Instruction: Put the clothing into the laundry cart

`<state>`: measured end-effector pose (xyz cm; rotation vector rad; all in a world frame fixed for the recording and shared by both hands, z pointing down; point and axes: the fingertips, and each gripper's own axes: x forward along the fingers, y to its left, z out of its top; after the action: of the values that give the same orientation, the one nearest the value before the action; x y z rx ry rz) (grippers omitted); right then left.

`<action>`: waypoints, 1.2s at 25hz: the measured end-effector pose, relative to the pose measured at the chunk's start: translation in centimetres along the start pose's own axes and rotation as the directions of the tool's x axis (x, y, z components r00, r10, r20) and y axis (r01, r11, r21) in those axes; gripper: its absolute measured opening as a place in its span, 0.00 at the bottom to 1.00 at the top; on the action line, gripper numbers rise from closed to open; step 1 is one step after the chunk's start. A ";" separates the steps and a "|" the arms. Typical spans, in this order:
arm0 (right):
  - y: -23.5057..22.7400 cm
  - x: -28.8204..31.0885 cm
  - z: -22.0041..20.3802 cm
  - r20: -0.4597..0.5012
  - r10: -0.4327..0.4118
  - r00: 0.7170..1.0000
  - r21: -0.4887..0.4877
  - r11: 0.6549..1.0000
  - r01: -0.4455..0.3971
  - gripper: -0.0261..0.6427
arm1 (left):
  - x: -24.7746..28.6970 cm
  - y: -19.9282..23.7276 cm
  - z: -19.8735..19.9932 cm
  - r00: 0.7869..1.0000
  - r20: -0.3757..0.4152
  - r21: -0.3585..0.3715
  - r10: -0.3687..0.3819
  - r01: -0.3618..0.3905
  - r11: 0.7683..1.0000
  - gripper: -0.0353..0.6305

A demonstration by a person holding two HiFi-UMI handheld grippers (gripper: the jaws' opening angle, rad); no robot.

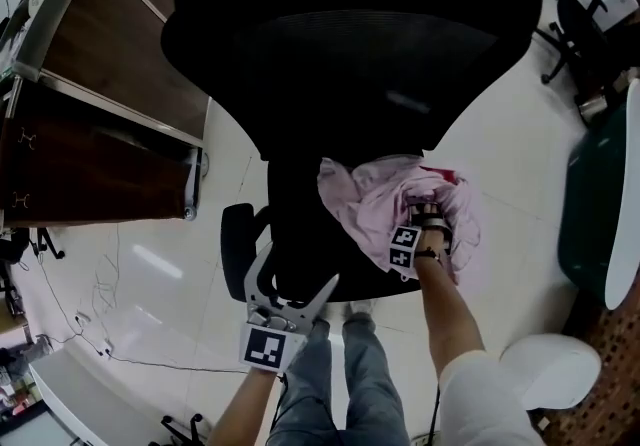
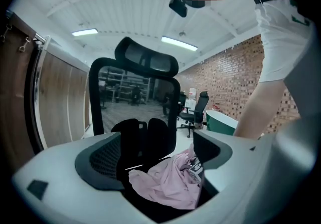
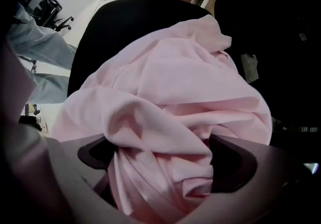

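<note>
A crumpled pink garment lies on the seat of a black office chair. My right gripper reaches into the heap from the front right. In the right gripper view its jaws stand wide, the right gripper has pink cloth bunched in the gap, and the pads do not visibly squeeze it. My left gripper hovers at the seat's front edge, open, nothing in it. The left gripper view shows the garment beyond the left gripper, with the chair back behind it.
A dark wooden cabinet stands to the left of the chair. A dark green tub with a white rim is at the far right, and a white round object sits below it. More office chairs stand at the back right. The person's legs are just in front of the seat.
</note>
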<state>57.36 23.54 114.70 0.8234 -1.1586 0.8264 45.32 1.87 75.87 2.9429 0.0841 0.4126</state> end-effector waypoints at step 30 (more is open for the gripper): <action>-6.3 -41.5 -4.6 0.638 -0.657 0.401 0.750 0.412 -0.518 0.18 | -8.7 -2.0 14.6 0.985 0.167 0.005 0.041 -0.043 0.999 0.70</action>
<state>56.83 19.64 72.69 2.6483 -1.5389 0.8841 40.93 0.80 59.40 2.9786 0.0027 0.1701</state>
